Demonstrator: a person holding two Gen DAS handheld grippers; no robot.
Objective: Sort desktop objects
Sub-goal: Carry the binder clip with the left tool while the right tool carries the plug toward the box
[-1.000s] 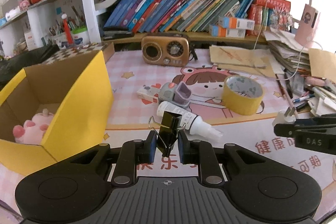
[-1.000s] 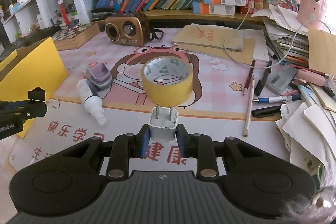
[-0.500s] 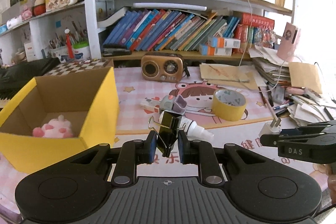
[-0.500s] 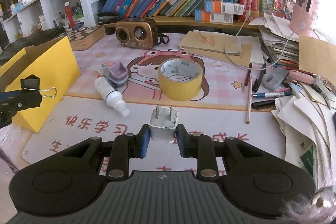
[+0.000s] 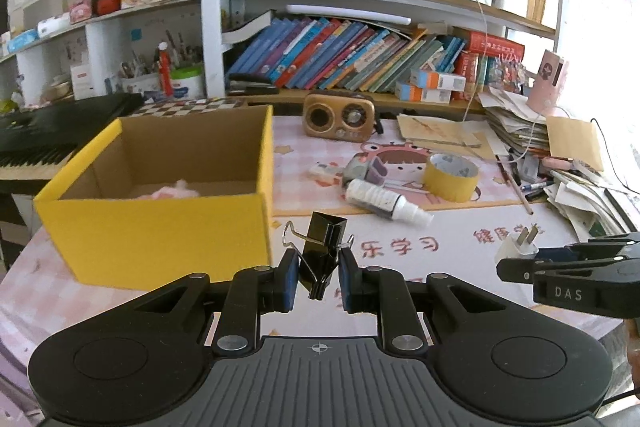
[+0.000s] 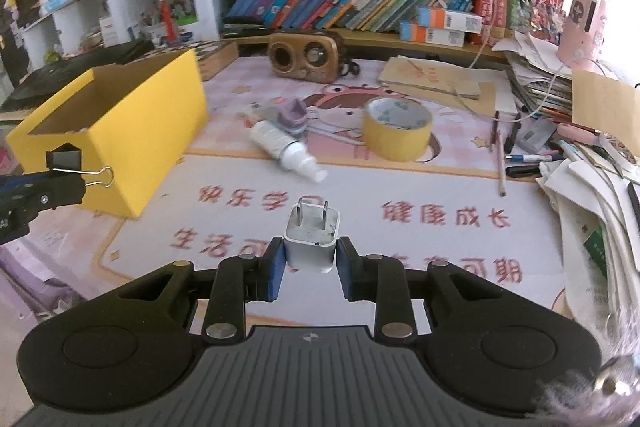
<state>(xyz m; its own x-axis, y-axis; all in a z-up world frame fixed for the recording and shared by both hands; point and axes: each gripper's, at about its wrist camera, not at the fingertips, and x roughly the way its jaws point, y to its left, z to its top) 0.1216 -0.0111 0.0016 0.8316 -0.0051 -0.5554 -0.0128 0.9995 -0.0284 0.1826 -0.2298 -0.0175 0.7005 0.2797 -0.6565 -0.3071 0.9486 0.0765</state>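
Observation:
My left gripper (image 5: 318, 281) is shut on a black binder clip (image 5: 322, 247) and holds it above the desk mat, just right of the open yellow box (image 5: 160, 231). A pink plush toy (image 5: 168, 191) lies inside the box. My right gripper (image 6: 310, 261) is shut on a white plug adapter (image 6: 312, 241), prongs up, above the mat. The adapter also shows in the left wrist view (image 5: 518, 247), and the clip in the right wrist view (image 6: 66, 159). A yellow tape roll (image 6: 396, 133), a white spray bottle (image 6: 284, 147) and a purple-grey object (image 6: 292, 115) lie on the mat.
A brown radio (image 5: 340, 117) stands at the back under a shelf of books (image 5: 344, 57). Stacked papers and pens (image 6: 560, 147) crowd the right side. A black keyboard (image 5: 40, 143) lies left of the box.
Both grippers have pulled back and up with their loads. The left one has swung left, so the yellow box now lies closer and more in front of it.

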